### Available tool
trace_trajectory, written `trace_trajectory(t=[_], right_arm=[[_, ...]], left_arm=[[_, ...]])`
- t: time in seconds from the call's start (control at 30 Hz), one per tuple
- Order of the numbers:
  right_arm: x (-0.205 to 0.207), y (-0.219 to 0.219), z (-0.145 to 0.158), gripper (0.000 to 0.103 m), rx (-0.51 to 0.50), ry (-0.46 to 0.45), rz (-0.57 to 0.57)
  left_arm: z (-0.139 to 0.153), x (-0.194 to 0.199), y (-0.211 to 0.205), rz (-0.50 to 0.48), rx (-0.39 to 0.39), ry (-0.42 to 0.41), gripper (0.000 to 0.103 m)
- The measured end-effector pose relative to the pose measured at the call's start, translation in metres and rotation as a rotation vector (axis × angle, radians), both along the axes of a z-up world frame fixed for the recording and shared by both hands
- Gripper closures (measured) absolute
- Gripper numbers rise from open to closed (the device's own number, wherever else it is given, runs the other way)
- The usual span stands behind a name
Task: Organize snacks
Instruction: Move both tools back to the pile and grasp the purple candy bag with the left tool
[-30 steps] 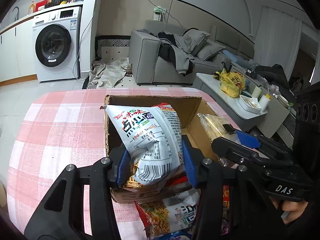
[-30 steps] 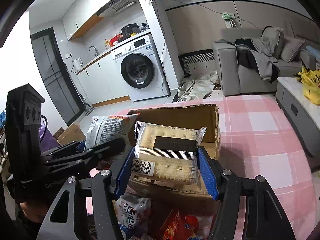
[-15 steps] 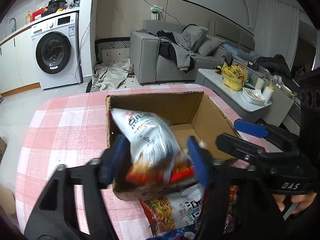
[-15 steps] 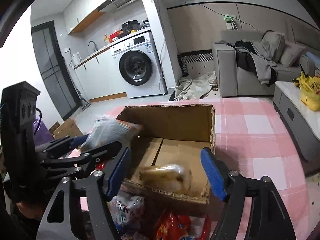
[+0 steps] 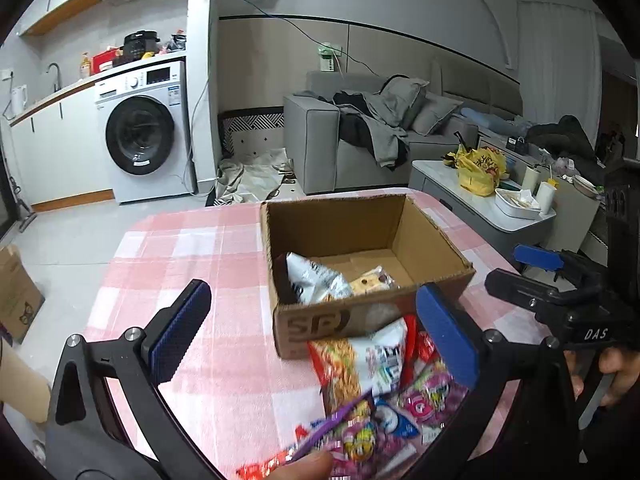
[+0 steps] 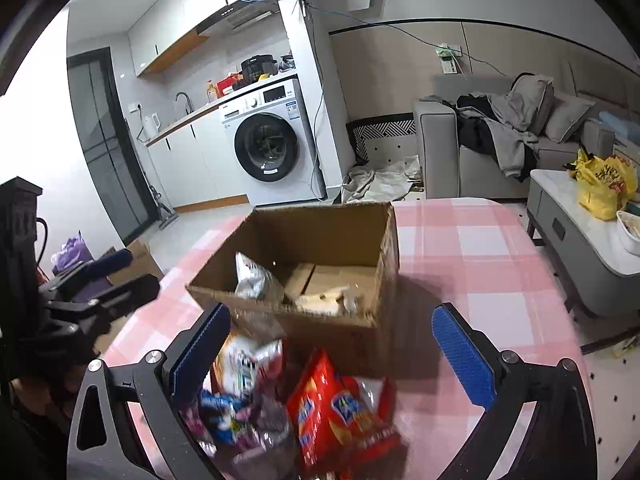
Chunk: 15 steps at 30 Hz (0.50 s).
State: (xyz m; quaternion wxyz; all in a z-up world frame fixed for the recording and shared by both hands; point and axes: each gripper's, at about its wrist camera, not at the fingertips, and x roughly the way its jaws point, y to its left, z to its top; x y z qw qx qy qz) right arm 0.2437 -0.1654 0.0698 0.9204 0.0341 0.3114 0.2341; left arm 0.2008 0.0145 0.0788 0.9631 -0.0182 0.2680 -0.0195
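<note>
Both packets, gripped a second ago, have been dropped into the cardboard box (image 5: 360,256). Left claw (image 5: 316,332) and right claw (image 6: 332,352) are held wide open, empty, over the snack pile (image 6: 304,404) at 6 o'clock of the box on the bench (image 5: 192,248), presumably for the next pick.

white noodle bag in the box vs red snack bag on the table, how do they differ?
The white noodle bag sits inside the cardboard box, propped against its left wall; the red snack bag lies flat on the tablecloth in front of the box. The white noodle bag is white with dark print; the red snack bag is red with a blue and yellow logo. The white one is partly hidden by the box wall, the red one fully exposed. Neither is held by a hand-held gripper.
</note>
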Motion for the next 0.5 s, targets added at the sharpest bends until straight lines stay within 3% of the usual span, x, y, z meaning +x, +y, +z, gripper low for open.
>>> trace_trajectory(t=[0.17,0.5], right_arm=[[-0.018,-0.007,-0.005,0.000,-0.081,0.029,-0.019],[-0.041,-0.011,-0.015,0.000,-0.097,0.060,-0.018]], left_arm=[[-0.004,-0.044,-0.001,0.017,0.015,-0.006,0.001],[-0.019,-0.095,-0.006,-0.001,0.044,0.027,0.001]])
